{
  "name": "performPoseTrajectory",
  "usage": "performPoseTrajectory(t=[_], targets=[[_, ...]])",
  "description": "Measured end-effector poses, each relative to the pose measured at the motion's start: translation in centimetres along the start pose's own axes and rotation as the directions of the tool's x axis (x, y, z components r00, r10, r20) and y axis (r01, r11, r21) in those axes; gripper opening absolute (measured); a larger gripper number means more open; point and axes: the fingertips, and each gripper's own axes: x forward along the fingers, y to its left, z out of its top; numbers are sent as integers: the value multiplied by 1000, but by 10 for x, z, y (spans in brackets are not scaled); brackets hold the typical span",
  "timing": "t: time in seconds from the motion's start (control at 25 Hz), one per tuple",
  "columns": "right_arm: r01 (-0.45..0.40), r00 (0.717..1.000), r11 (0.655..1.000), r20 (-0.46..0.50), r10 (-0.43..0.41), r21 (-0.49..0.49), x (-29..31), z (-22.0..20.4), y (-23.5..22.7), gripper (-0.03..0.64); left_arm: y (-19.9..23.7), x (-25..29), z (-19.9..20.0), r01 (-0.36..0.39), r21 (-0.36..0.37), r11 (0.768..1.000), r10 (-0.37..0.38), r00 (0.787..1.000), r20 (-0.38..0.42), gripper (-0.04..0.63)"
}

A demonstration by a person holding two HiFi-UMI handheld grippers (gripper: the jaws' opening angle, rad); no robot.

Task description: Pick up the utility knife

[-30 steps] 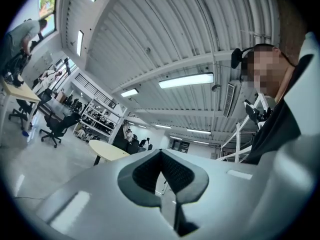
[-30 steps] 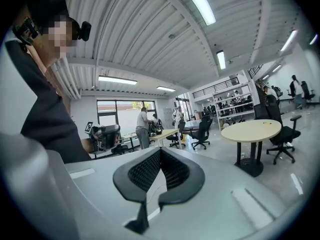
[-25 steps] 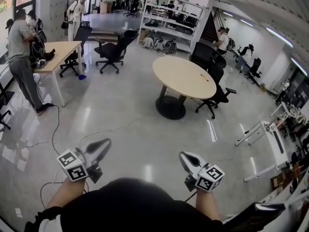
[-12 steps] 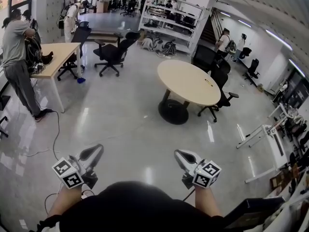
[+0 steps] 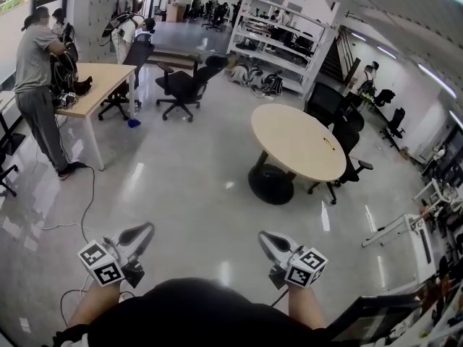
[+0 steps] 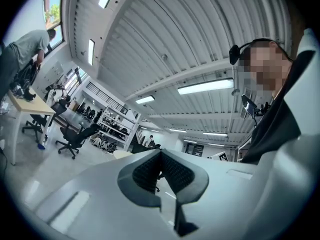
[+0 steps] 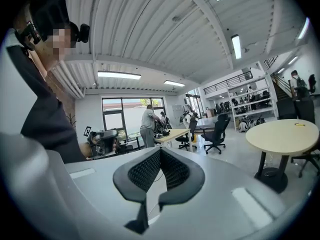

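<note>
Utility knife not clearly ID'd yet. Only candidate is a small yellowish item point(image 5: 329, 144) lying on the round worktop point(image 5: 289, 132) across the floor, toward its right side; too small to say for sure. Both grippers are held low in front of the person's body, well apart from that worktop.

Left gripper point(image 5: 145, 230): fingers closed tip to tip, nothing btwn them. Right gripper point(image 5: 266, 238): same, fingers together, empty. The right gripper view has the round worktop off to its right w/ the yellowish item on top.

Step in hand, as I read it: approach, grasp not begun. Next move calls for getting up to the round worktop and confirming the item is the knife. Then spread one gripper's fingers, line them across the handle's narrow width and come down on it.
</note>
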Motion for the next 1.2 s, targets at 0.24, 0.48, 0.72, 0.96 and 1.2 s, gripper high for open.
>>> performPoseTrajectory(t=[0.24, 0.48, 0.72, 0.96, 1.2], targets=[[-62, 998, 998, 17, 63, -12, 10, 34, -91, 15, 5, 80, 4, -72, 12, 997, 72, 997, 30, -3], [-103, 994, 993, 35, 105, -55, 0, 66, -181, 15, 0, 184, 1, -74, 36, 997, 72, 997, 32, -3], [-96, 995, 995, 34, 96, -19, -11, 64, -253, 15, 1, 258, -15, -60, 28, 998, 60, 998, -1, -3], [-61, 998, 998, 25, 60, 16, 3, 64, -298, 15, 33, 308, -21, -35, 2, 999, 35, 999, -31, -3], [2, 1000, 1000, 6, -2, 2, 52, 77, -326, 15, 98, 341, -10, 26, -28, 999, -27, 999, -34, -3]])
